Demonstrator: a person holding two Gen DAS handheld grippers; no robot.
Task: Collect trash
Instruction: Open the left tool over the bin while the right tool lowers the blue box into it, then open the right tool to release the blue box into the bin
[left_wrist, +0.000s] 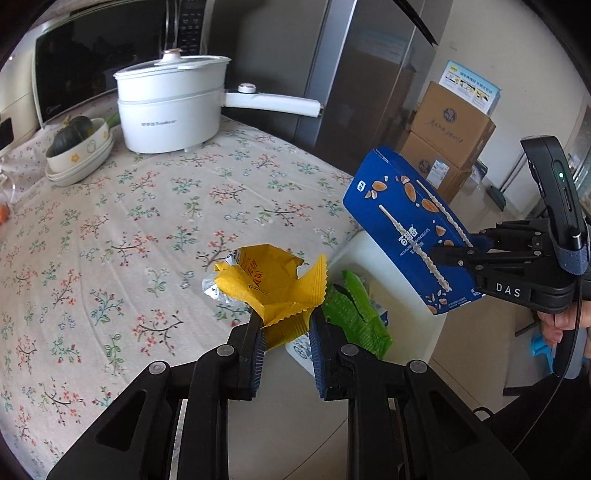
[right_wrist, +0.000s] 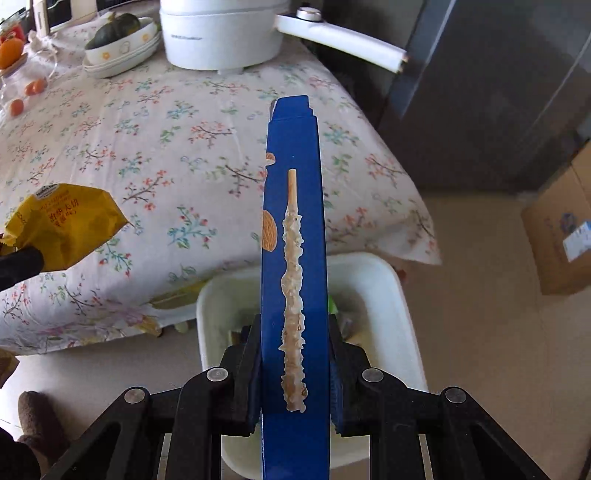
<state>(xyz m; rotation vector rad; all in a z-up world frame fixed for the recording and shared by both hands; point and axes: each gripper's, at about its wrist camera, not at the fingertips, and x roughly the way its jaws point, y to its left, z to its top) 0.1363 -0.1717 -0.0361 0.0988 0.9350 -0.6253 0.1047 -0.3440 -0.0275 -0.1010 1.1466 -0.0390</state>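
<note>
Blue box (right_wrist: 293, 258): biscuit carton clamped edge-on between the pads of the right claw (right_wrist: 294, 365), long axis running away from the camera, tilted downward over the white bin (right_wrist: 391, 295).
Right claw, seen from the left: reaching in from the right at (left_wrist: 448, 258), gripping the blue box (left_wrist: 410, 229) by its lower end; part of a hand (left_wrist: 557, 325) visible beneath the handle.
Yellow wrapper (left_wrist: 269, 284): crumpled, pinched at its lower edge in the left claw (left_wrist: 286, 328), jaws narrow, closed on the foil.
Left claw, pose: angled downward, at the near edge of the bench (left_wrist: 110, 221), wrapper hanging just beyond that edge.
White bin, position: on the floor, against the bench corner, beneath both claws; green wrapper (left_wrist: 354, 314) already inside.
Bench edge: floral cloth draping over the corner beside the bin.
Open room: bare cloth between claws and white pot (left_wrist: 173, 107); bowl with squash (left_wrist: 79, 144) at far left; cardboard boxes (left_wrist: 447, 140) on the floor, well apart from the bin.
</note>
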